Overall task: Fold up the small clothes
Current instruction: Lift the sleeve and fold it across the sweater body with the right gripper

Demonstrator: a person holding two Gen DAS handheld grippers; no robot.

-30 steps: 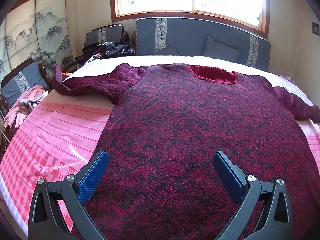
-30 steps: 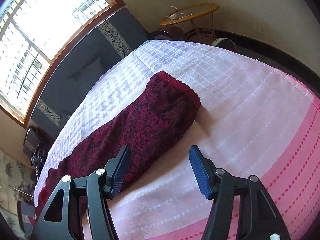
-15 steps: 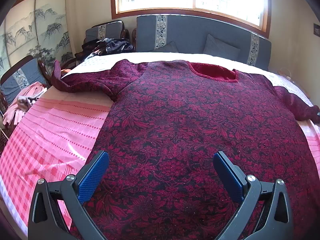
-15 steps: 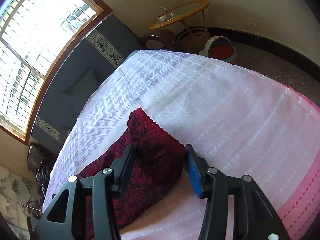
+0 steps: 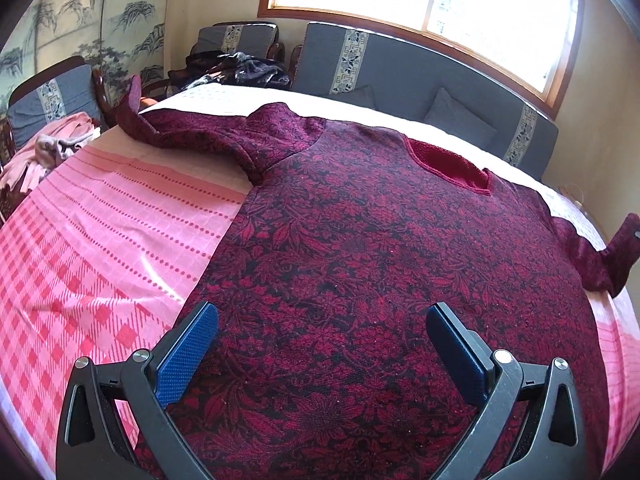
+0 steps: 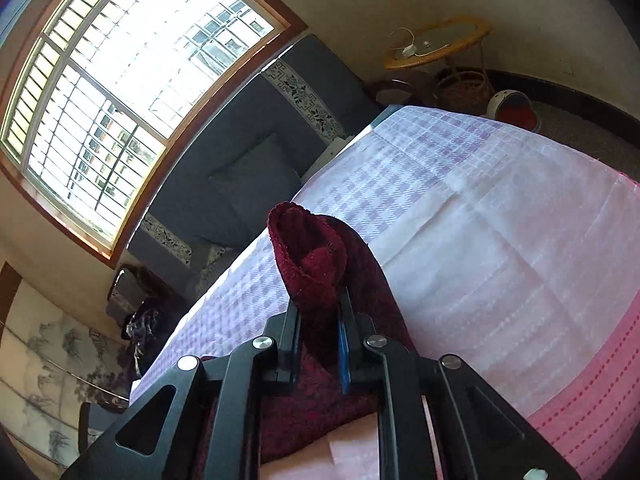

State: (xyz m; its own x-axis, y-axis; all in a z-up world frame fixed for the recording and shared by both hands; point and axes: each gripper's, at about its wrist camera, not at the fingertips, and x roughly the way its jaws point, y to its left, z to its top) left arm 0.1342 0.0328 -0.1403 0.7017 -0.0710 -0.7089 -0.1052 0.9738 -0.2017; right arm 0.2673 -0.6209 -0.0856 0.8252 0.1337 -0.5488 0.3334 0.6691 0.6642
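A dark red floral sweater (image 5: 380,260) lies spread face up on the pink and white bed cover (image 5: 100,240). My left gripper (image 5: 320,340) hovers open over its lower body, with nothing between the blue pads. The sweater's right sleeve cuff (image 6: 312,256) is raised off the bed cover (image 6: 500,240). My right gripper (image 6: 320,320) is closing on it, and the pads press the fabric just behind the cuff. In the left wrist view that sleeve end (image 5: 616,256) stands up at the far right. The other sleeve (image 5: 192,136) stretches out to the back left.
A grey sofa (image 5: 400,68) runs under the window behind the bed. At the left are a chair with pink clothes (image 5: 52,148) and a pile of dark clothes (image 5: 236,68). Beyond the bed's far corner are a wicker side table (image 6: 440,40) and a bucket (image 6: 516,110).
My right gripper has closed around the sleeve cuff and lifted it off the bed. My left gripper has shifted a little over the sweater and rolled, still open.
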